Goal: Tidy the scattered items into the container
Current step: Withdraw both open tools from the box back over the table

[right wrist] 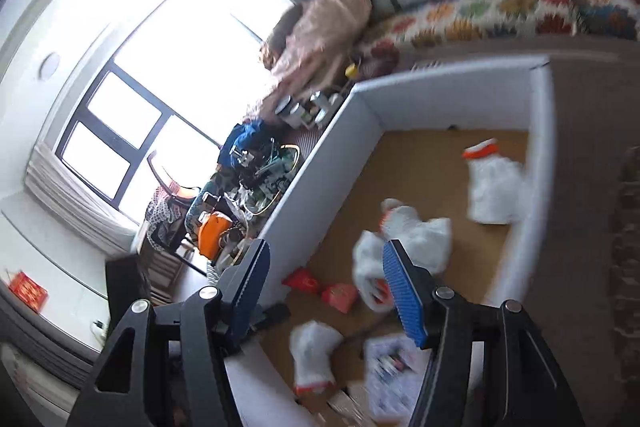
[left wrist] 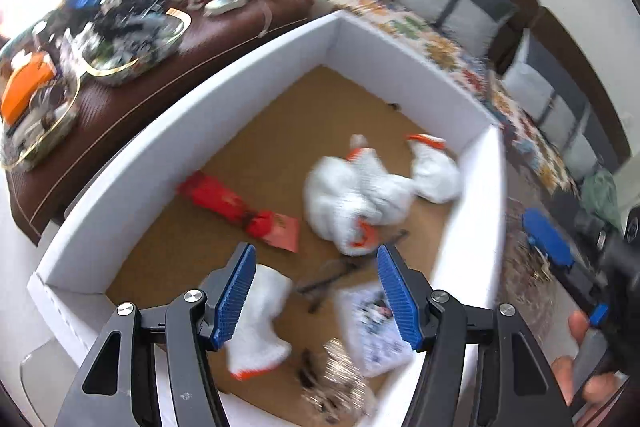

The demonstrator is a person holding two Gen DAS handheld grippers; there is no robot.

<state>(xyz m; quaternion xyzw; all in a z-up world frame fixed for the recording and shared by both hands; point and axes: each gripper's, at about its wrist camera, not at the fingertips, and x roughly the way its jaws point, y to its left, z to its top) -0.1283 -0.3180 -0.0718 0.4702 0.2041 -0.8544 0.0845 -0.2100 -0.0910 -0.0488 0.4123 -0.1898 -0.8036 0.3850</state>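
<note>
Container [left wrist: 280, 75] already holds white bags [left wrist: 360, 195], red packet [left wrist: 224, 199] and leaflet [left wrist: 372, 331] toward six o'clock; both grippers' jaws stand apart, empty, task seemingly near done.

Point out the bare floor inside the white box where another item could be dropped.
Inside the box, bare brown floor lies in the far corner, between the far walls and the white bags, and along the wall behind the red pouch. The near end is crowded: white sock, printed packet, glittery bundle.
</note>
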